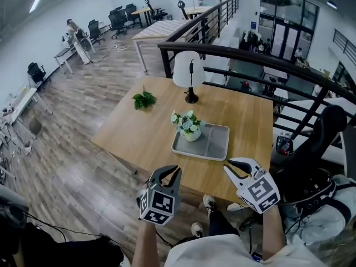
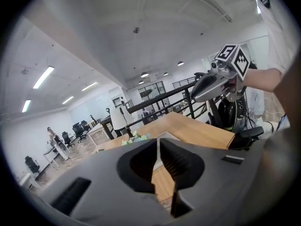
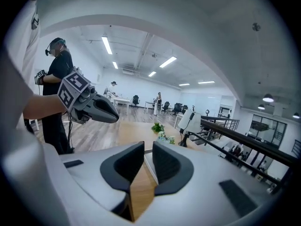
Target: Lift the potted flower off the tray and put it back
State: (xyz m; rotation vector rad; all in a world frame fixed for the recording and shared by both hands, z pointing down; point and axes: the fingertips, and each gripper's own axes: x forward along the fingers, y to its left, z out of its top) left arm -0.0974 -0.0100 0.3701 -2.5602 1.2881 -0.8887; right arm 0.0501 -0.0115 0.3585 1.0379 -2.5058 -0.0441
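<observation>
The potted flower [image 1: 189,128], white and pale blooms in a white pot, stands on the left end of the grey tray [image 1: 216,144] on the wooden table [image 1: 133,135]. Both grippers hover off the table's near edge, well short of the tray. My left gripper [image 1: 173,172] has its jaws together with nothing between them; in the left gripper view [image 2: 158,143] the flower [image 2: 136,136] shows just beyond the tips. My right gripper [image 1: 241,163] has a narrow gap between its pads [image 3: 148,148] and holds nothing; the flower [image 3: 165,137] lies ahead of it.
A white table lamp [image 1: 189,71] and a green leafy sprig [image 1: 144,100] stand on the far half of the table. A black railing [image 1: 250,54] runs behind it. A black chair [image 1: 325,135] is at the right. A person in black [image 3: 59,72] stands nearby.
</observation>
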